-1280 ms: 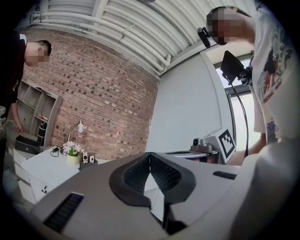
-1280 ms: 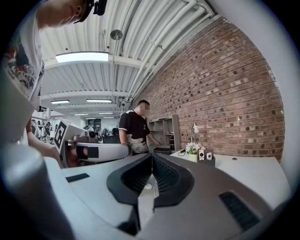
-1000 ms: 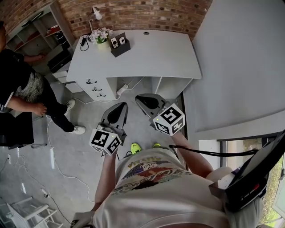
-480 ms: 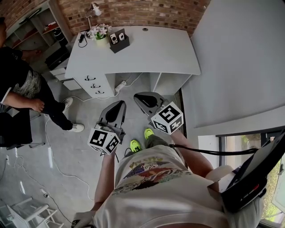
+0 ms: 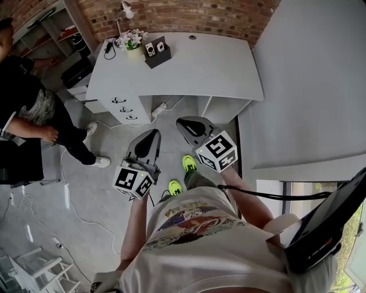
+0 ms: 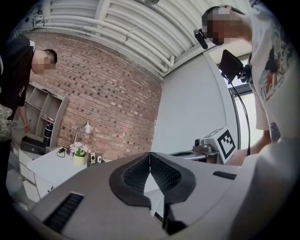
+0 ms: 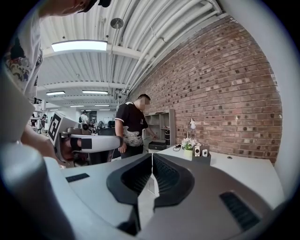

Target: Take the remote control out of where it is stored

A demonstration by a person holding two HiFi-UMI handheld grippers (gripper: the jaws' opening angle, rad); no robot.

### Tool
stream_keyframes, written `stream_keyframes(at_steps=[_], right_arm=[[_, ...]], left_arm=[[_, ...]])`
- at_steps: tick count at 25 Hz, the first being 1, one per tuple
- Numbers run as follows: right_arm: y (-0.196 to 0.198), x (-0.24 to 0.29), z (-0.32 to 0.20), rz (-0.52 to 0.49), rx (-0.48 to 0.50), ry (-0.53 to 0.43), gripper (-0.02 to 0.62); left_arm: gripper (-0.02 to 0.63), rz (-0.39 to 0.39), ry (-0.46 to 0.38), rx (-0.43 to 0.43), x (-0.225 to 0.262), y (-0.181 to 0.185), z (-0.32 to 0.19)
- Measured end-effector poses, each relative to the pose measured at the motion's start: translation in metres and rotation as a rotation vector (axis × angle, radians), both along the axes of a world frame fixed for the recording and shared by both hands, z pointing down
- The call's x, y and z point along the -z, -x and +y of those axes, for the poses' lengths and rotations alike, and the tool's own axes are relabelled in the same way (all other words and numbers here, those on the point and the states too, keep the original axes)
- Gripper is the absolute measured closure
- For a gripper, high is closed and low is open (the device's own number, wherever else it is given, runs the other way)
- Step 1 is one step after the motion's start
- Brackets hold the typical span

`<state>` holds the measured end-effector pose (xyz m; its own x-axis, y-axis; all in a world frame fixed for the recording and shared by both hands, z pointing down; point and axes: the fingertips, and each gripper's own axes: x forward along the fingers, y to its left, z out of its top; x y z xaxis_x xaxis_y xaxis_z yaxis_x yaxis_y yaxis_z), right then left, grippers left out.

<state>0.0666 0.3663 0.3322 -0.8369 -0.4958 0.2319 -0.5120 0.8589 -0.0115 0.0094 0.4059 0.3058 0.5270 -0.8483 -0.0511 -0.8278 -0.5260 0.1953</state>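
- Between the jaws of the left gripper [image 6: 150, 158] there is nothing. Its own view shows the ribbed pads clenched together along a thin seam.
- The right gripper [image 7: 152, 161] looks the same in its own view, with its jaws pressed tight and empty.
- In the head view both grippers hang over the grey floor [image 5: 86, 189], side by side. Their tips aim toward 12 o'clock, well apart from the white counter [image 5: 206, 66].
- The remote control [image 5: 149, 50] stands upright in a dark holder [image 5: 155, 60] near the counter's 11 o'clock corner. A second small white item stands beside it in the same holder, and neither gripper is near.
- A flowerpot [image 5: 130, 44] sits just at the holder's 9 o'clock, with a lamp [image 5: 127, 10] beyond it toward 12 o'clock.
- The head view alone shows the drawers [image 5: 123, 109] under the counter, the wearer's green shoes [image 5: 189, 163] and a cable trailing across the floor.
- The right gripper view alone shows the left gripper from the side, at its 9 o'clock. A bystander [image 7: 131, 126] in black stands beyond it, beside shelves.
- The left gripper view puts the right gripper at its 3 o'clock and the wearer's printed shirt [image 6: 269, 61] at 2 o'clock.
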Motion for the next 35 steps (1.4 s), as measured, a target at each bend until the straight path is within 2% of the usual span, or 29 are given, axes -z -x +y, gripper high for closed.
stream_keyframes(at_steps=[11, 17, 35], right_arm=[[0.001, -0.008, -0.060, -0.012, 0.023, 0.025, 0.589], [0.001, -0.010, -0.099, -0.020, 0.041, 0.034, 0.589], [-0.010, -0.011, -0.183, -0.025, 0.161, 0.051, 0.589]], left_arm=[[0.600, -0.003, 0.011, 0.018, -0.003, 0.001, -0.057], [0.600, -0.007, 0.024, 0.057, -0.006, 0.004, -0.094], [0.600, -0.033, 0.047, 0.131, -0.010, -0.017, -0.180]])
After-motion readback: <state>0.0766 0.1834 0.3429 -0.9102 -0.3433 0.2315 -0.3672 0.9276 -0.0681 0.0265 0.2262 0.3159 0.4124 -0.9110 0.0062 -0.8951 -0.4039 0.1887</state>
